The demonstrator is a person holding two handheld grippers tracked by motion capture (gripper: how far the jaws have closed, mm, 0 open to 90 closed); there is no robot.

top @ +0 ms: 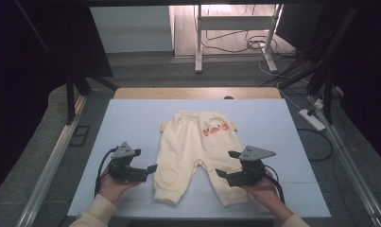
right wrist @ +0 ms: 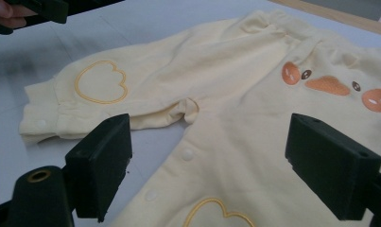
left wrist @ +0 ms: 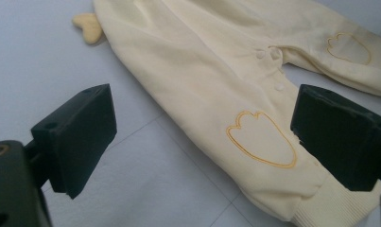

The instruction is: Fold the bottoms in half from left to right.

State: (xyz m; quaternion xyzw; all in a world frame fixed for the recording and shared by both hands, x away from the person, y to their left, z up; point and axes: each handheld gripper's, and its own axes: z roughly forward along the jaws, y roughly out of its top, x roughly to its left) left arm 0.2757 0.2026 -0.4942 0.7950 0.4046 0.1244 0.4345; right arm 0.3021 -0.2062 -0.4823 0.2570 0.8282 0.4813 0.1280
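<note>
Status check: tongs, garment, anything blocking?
Left tongs open, right tongs open, both beside the legs. Yellow baby pants flat on white mat, ungrasped. Nothing in the way.

Bare worktop (top: 131,118) lies open on both sides of the pants (top: 197,146); nothing else seems to block passage.

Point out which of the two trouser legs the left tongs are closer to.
The left leg of the pale yellow baby trousers, which lies beside the left tongs; the other leg lies under the right tongs.
</note>
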